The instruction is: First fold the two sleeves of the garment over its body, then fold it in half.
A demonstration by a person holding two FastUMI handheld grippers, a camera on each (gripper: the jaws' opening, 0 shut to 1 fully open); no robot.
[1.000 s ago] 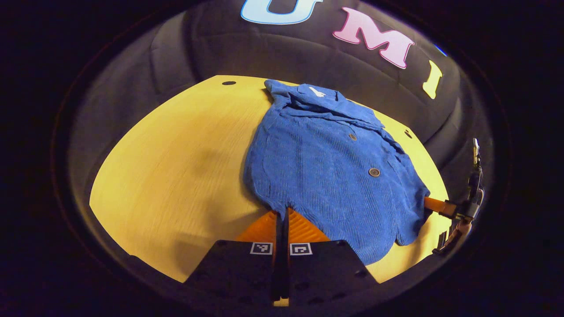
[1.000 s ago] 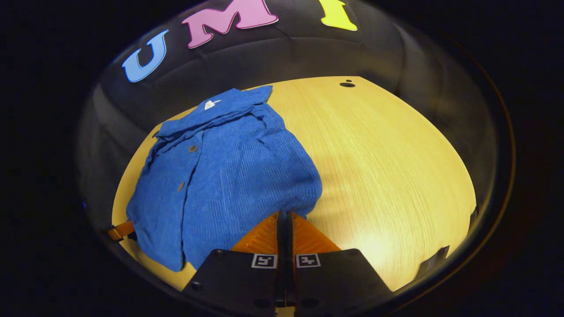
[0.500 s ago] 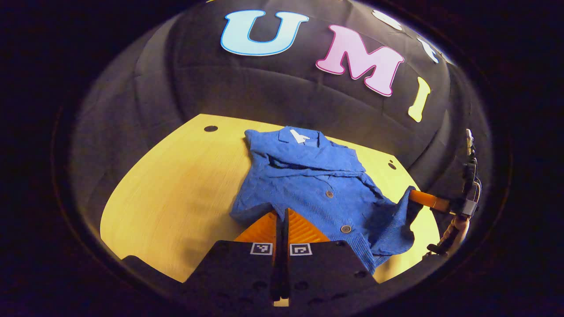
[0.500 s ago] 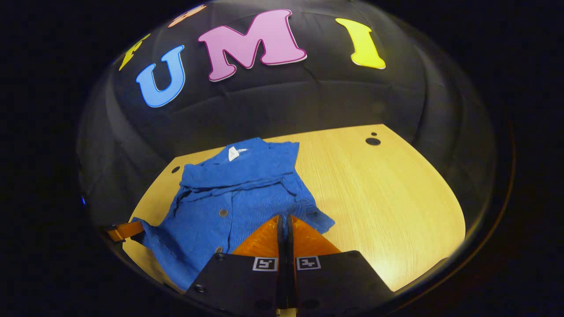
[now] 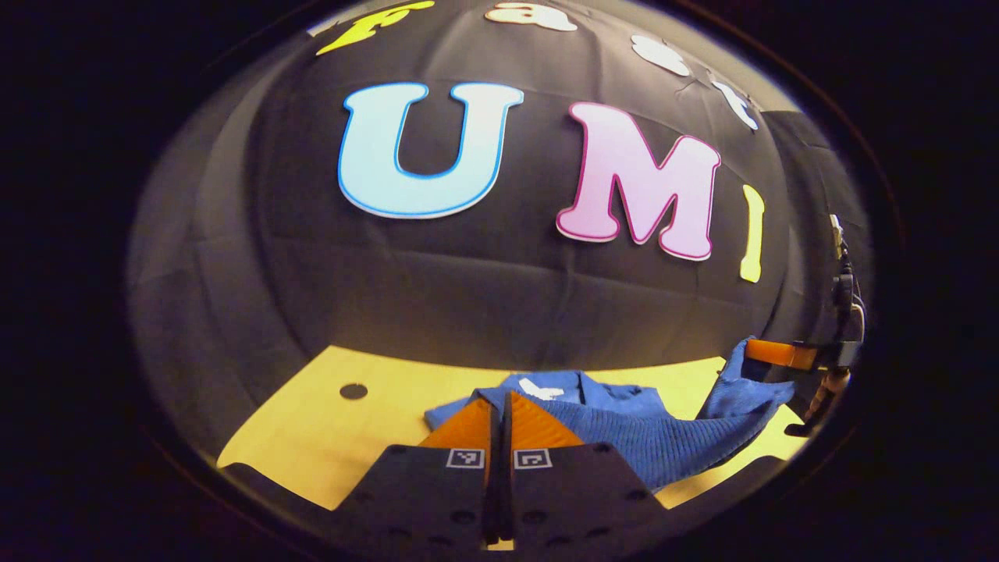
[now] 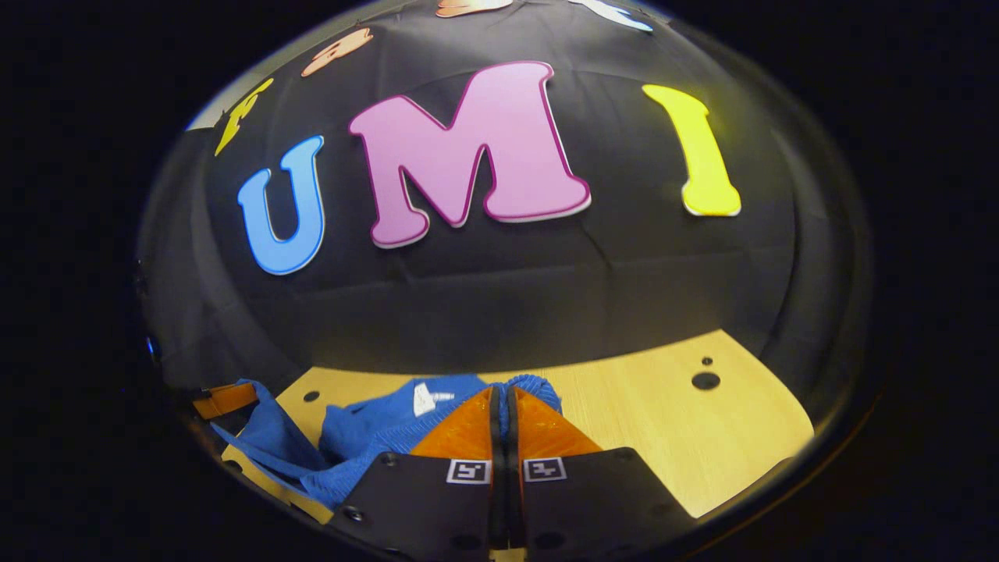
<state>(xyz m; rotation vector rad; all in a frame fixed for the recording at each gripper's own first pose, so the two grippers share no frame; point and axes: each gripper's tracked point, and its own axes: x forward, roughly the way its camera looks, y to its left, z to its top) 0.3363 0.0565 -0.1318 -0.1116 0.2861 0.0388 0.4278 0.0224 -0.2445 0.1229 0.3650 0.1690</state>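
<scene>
A blue ribbed button-up garment (image 5: 663,445) lies on the yellow wooden table (image 5: 312,437), its collar with a white label (image 5: 538,388) toward the wall. My left gripper (image 5: 499,394) is shut on one corner of its lower edge, lifted off the table. In the right gripper view my right gripper (image 6: 503,388) is shut on the other corner of the garment (image 6: 367,429). Between the two grippers the lifted edge hangs in a fold, near the collar. The right gripper (image 5: 773,353) appears at the right of the left gripper view. The left gripper (image 6: 222,398) appears at the left of the right gripper view.
The black cloth wall stands just behind the table's far edge. Small round holes (image 6: 705,381) mark the tabletop near its far corners, another hole (image 5: 353,391) on the left side. Bare wood (image 6: 663,421) lies to the right of the garment.
Both grippers have risen and carried the garment's lower edge from the near side toward the collar. Both views have tipped up from the tabletop toward the wall.
</scene>
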